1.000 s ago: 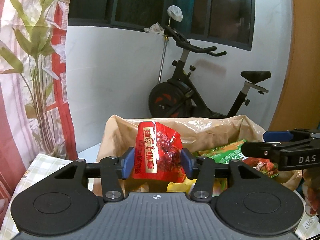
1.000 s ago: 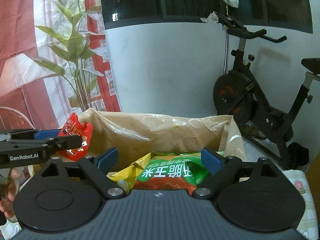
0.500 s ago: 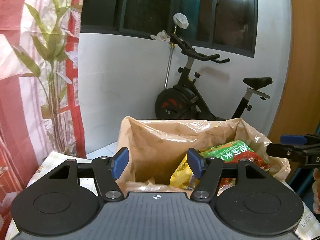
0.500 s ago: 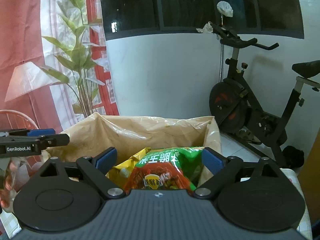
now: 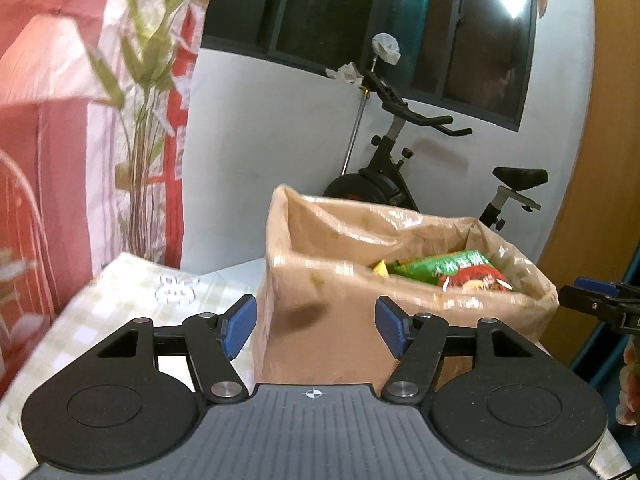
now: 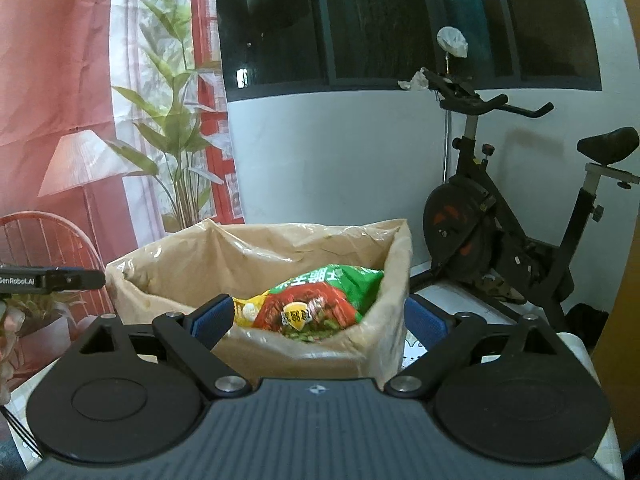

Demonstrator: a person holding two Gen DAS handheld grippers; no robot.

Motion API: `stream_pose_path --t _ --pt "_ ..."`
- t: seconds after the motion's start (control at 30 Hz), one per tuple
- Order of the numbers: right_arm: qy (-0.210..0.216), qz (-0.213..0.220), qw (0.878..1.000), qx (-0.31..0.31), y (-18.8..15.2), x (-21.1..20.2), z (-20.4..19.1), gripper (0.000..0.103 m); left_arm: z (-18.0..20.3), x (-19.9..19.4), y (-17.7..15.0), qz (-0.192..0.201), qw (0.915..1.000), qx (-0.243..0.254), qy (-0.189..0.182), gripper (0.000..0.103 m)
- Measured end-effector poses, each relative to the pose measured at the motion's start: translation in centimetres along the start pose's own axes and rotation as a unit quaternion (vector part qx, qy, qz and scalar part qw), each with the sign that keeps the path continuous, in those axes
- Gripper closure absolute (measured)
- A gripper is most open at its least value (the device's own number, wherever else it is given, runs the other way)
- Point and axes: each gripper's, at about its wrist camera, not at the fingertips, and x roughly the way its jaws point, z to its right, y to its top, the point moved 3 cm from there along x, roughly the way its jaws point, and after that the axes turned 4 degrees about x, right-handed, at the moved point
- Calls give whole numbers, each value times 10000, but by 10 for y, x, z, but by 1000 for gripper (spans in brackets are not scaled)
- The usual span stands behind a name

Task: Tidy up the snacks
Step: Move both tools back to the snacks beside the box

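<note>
- On the bench, which is covered with a pale checked cloth, stands a tan cardboard box lined with a clear crinkled plastic bag; it sits toward the bench's far edge.
- Inside the box lies a green and red foil snack packet with white lettering, its top showing above the rim.
- A yellow snack packet lies just beside the green one, mostly hidden under it.
- The left tongs, black with blue pads, have just been opening. The blue pads stand apart with nothing between them, on the near side of the box, level with its front wall.
- The right tongs, also black with blue pads, stand wide apart and hold nothing. In the right wrist view the pads frame the near right corner of the box; whether they touch it cannot be told.
- From the left wrist view, the right tongs show at the right edge of the picture, beside the box.
- From the right wrist view, one black arm of the left tongs reaches in at the left edge, near the box's left rim.
- Behind the bench is a white wall with a dark window above it.
- A black exercise bike stands by the wall.
- A red and white curtain printed with green leaves hangs on the left.
</note>
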Motion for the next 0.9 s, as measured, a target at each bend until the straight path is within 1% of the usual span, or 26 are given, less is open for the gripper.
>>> stream_pose_path --t 0.17,0.37,0.53,0.7,0.8,0.9 --pt "-30 131 9996 -258 -18 -15 4 9 3 0 -26 -112 9998 -177 -5 35" --pt "-58 46 9988 -487 -45 -24 10 9 6 9 -50 -429 9984 -358 -18 35" --pt "-132 -195 9983 -530 -73 -21 19 9 10 12 -67 -643 9973 -342 -56 35" --pt "-172 -491 9959 -746 -108 -11 30 9 14 12 -79 -735 9969 -283 6 35" --pt "-173 -794 9926 -904 -130 -1 38 9 15 15 -83 -790 9964 -319 54 35" --pt "-165 -1121 9894 -911 -149 8 47 9 16 17 -84 -821 9960 -344 93 35"
